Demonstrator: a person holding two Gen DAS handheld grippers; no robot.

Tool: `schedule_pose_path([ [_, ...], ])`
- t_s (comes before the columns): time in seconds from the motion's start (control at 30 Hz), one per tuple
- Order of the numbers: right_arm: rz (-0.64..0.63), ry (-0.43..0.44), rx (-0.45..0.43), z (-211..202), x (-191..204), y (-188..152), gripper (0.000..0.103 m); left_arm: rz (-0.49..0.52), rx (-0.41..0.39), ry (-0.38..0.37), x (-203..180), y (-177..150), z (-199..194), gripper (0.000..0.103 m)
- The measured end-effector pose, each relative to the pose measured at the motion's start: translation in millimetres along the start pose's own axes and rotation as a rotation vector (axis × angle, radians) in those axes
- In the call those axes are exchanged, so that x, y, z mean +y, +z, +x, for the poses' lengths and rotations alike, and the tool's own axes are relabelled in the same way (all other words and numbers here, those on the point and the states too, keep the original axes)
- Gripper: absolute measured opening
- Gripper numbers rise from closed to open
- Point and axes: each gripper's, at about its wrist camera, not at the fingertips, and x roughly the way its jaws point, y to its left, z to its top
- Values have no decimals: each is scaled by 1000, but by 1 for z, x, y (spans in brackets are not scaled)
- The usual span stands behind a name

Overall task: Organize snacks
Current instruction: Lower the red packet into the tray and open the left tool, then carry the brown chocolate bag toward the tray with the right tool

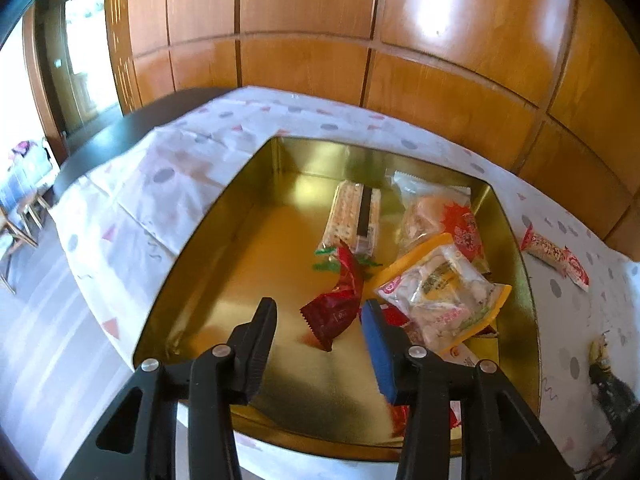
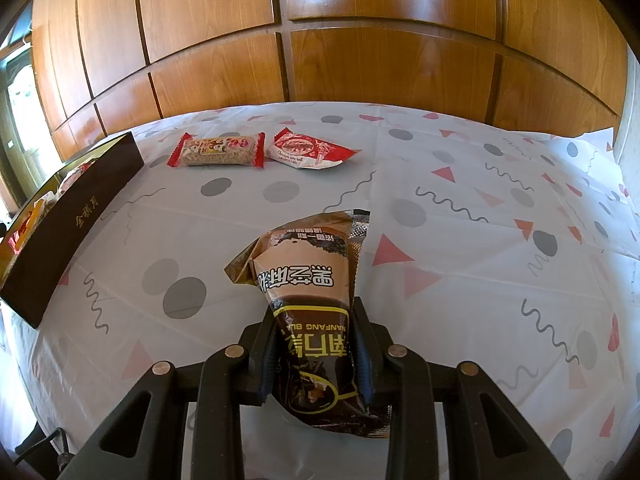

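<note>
Your right gripper (image 2: pixel 316 350) has its fingers clamped on a brown sesame-paste sachet (image 2: pixel 310 292), pinched near its lower half so the top flops forward over the patterned tablecloth (image 2: pixel 460 208). Carry it level and high enough to clear the dark outer wall of the gold tin (image 2: pixel 68 216) at your left, then lower it into the bare part of the floor before letting go, since a limp pouch like this will likely fold and snag on the rim if it is dragged. Your left gripper (image 1: pixel 320 344) hangs over the tin's interior (image 1: pixel 248 256) with fingers apart and nothing between them; a dark red packet (image 1: pixel 334 308) appears beyond the tips, and whether it rests on the floor cannot be told. Only the left view shows what lies inside: a cracker pack (image 1: pixel 354 216) and a yellow-edged bag (image 1: pixel 444 292) crowd the right half. Only the right view shows a red-and-white wrapped snack (image 2: pixel 310 150) beside the grain bar (image 2: pixel 218 151), both waiting near the far edge.
</note>
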Motion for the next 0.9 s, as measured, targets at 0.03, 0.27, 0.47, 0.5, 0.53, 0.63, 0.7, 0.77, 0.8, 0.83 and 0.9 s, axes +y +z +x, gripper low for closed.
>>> schedule_pose_path([
  [0.03,1,-3,1,0,0,0,32,5,-5,4,0,0,-2,45],
  [0.27,8,-14,0,0,3,0,32,44,-20,-3,-10,-7,-13,45],
  [0.47,14,-21,7,0,4,1,32,70,-19,-11,-18,-14,-18,45],
  [0.5,13,-23,13,0,5,2,33,76,-22,-9,-19,-15,-18,45],
  [0.53,10,-26,21,0,5,4,33,81,-24,-8,-20,-15,-19,45],
  [0.63,-10,-33,58,2,7,10,34,97,-31,-10,-24,-17,-22,45],
  [0.7,-24,-37,69,2,8,12,36,105,-35,-12,-26,-18,-24,45],
  [0.77,-39,-49,70,2,10,13,37,112,-36,-15,-28,-19,-24,45],
  [0.8,-50,-57,67,1,11,14,39,114,-36,-16,-29,-20,-25,45],
  [0.83,-55,-63,65,0,12,14,39,118,-36,-17,-30,-21,-25,45],
  [0.9,-66,-71,61,-1,14,15,40,126,-35,-19,-33,-22,-25,45],
])
